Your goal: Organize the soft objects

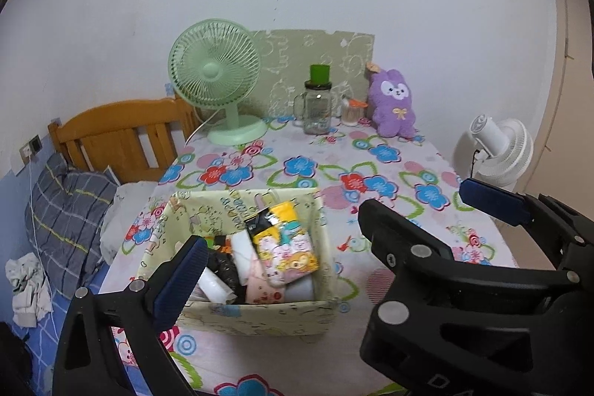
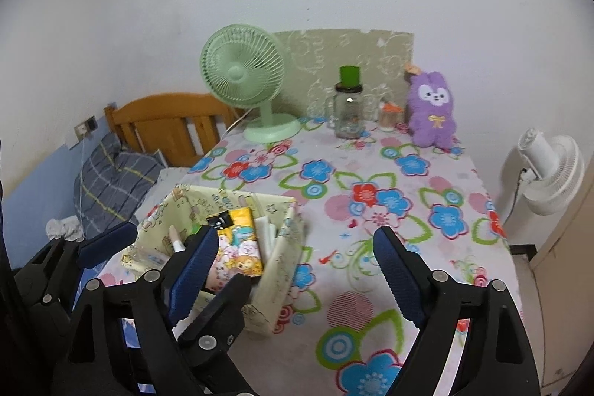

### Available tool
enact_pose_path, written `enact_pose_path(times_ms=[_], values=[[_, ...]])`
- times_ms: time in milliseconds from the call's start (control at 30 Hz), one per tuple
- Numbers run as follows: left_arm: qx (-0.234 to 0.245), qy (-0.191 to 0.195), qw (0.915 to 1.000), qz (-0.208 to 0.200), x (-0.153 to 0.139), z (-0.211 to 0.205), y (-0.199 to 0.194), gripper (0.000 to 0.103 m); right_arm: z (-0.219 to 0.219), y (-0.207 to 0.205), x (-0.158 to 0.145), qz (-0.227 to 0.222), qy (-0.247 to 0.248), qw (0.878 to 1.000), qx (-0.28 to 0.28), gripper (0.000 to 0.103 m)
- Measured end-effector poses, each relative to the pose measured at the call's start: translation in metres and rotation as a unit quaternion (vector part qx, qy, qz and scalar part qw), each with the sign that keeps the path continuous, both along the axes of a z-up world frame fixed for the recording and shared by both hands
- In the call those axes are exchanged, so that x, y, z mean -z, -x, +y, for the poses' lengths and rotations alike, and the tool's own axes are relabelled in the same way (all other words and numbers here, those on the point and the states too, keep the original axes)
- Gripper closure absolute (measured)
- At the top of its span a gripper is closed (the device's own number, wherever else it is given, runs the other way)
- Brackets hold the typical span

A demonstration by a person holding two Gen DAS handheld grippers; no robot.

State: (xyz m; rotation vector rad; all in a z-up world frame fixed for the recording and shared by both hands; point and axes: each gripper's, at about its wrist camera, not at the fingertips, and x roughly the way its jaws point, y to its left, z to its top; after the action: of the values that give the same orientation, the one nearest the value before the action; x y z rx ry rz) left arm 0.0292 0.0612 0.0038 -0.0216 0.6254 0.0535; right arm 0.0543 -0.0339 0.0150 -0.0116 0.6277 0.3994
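Just ahead of the left tongs [image 1: 326, 232], a pale printed fabric storage box [image 1: 256, 316] sits near the front edge of the bench [image 1: 389, 173], packed with soft goods: a yellow cartoon-printed tissue pack [image 1: 284, 244] lies tilted on top, with white rolls and dark items crammed beside it. The left tongs stand spread wide, one blue pad over the box's near-left corner and the other well off to its right, nothing between them. The right tongs [image 2: 297, 277] hang just right of the box, likewise spread and empty, pads over the flowered cloth; in the right wrist view the left tongs' black arm crosses in front of the box.

Well beyond both tongs, at the far edge of the bench against the wall, a purple plush rabbit [image 1: 393, 106] sits upright. To its left stand a small orange-lidded jar [image 1: 352, 112], a clear glass jar with a green cap [image 1: 317, 102] and a mint-green desk fan [image 1: 219, 77].

Left of the bench, a wooden headboard [image 1: 122, 132] and a grey plaid pillow [image 1: 70, 218] mark a bed. A white floor fan [image 1: 497, 154] stands to the right.
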Motion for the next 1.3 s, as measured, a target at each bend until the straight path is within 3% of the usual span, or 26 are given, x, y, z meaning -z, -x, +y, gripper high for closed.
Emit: enact_pose_path(times_ms=[733, 933, 1300], values=[[0.024, -0.022, 0.9986, -0.041, -0.028, -0.063, 0.03, 0.0, -0.098, 0.05, -0.025, -0.053, -0.021, 0.992, 0.111, 0.002], [0.024, -0.032, 0.9978, -0.054, -0.028, -0.07, 0.038, 0.0, -0.116, 0.059, -0.027, -0.061, -0.018, 0.989, 0.131, 0.001], [0.002, -0.008, 0.9983, -0.057, -0.032, -0.059, 0.05, 0.0, -0.128, 0.071, -0.025, -0.063, -0.029, 0.988, 0.141, 0.001]])
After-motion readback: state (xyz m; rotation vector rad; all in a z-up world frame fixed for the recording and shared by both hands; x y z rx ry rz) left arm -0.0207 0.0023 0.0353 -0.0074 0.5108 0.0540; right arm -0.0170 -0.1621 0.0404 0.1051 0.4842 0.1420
